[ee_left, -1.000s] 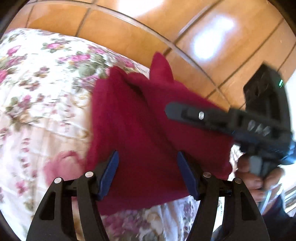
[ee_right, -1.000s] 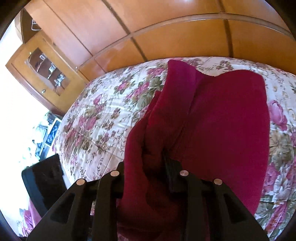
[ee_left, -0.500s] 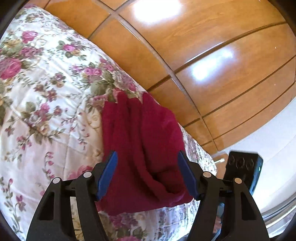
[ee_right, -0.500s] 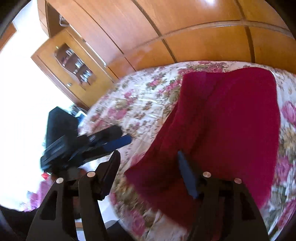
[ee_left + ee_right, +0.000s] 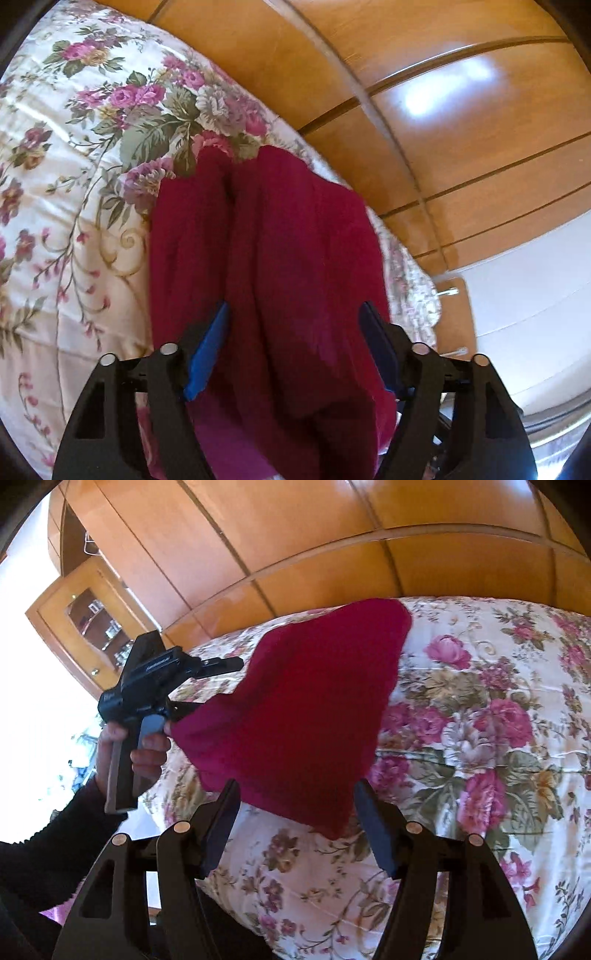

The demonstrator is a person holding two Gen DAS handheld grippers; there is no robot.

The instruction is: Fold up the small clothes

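Observation:
A dark red garment [image 5: 295,236] lies folded on the floral bedspread [image 5: 74,184], near the bed's far edge. My left gripper [image 5: 295,306] straddles its near end, and the jaws are opening, with a thick fold of red cloth between the blue pads [image 5: 207,350]. In the right wrist view the left gripper [image 5: 207,686] comes in from the left at the garment [image 5: 314,709]; its upper finger is above the cloth and its lower one is hidden by it. My right gripper [image 5: 295,790] is open, with the garment's near corner just ahead of its fingertips and not pinched.
Glossy wooden wardrobe panels [image 5: 443,110] stand right behind the bed. A glass-fronted wooden cabinet [image 5: 85,627] stands at the left. A hand [image 5: 144,746] in a dark sleeve holds the left gripper. Open bedspread [image 5: 498,738] stretches to the right of the garment.
The right gripper opened, let go of the red cloth and drew back. The left gripper swung in over the garment's end and its jaws widened. The garment now lies folded narrower.

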